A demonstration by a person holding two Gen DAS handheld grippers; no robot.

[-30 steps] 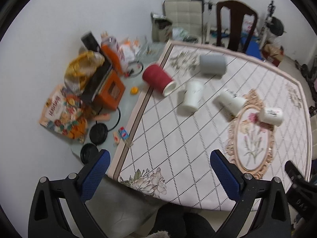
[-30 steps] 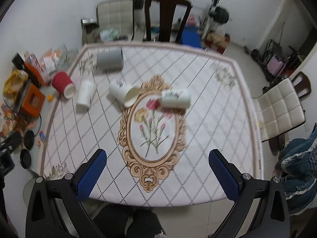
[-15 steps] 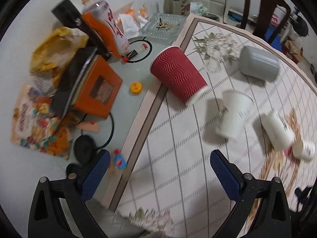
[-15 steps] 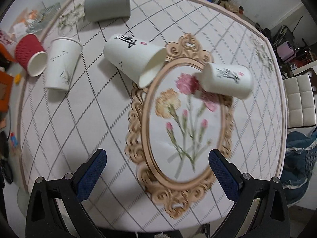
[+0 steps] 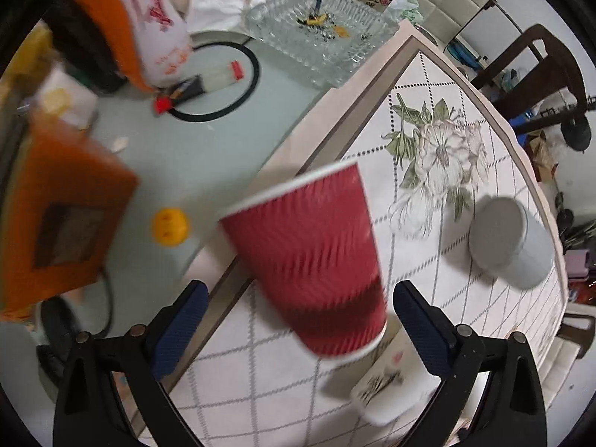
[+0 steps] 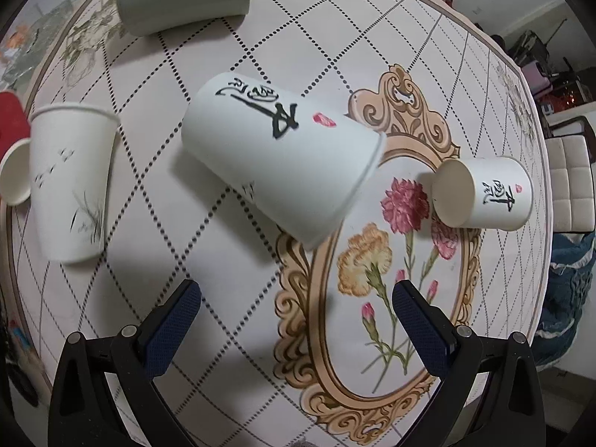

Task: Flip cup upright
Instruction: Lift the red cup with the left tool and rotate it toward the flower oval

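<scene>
In the last second we have brought both claws down from a high view of the whole desk to close range, each now lined up on a cup of its own. The left claw (image 5: 296,311) is spread wide with nothing between its pads, and the red ribbed paper cup (image 5: 309,260) fills the space ahead of it, lying on its side across the border of the patterned tablecloth (image 5: 421,85), its white-rimmed mouth toward us and its base pointing away; a second ago this cup was small and far off. Just behind its mouth we see part of a white paper cup (image 5: 383,391), and the grey cup (image 5: 510,242) lies on its side well apart to the right. The right claw (image 6: 296,314) is likewise open and empty, and the large white cup with black calligraphy (image 6: 279,164) now sits near its fingers, on its side, mouth toward the gold oval frame (image 6: 409,119). A smaller calligraphy cup (image 6: 484,193) lies beyond to the right, and a white cup with a grass sketch (image 6: 70,182) lies on its side at the left. We judge that the approach is nearly done and no cup has been righted yet: the next step is to close around a cup's wall and tip it up. The blur in the left view suggests we are moving fast there, so a nudge could roll the red cup.
</scene>
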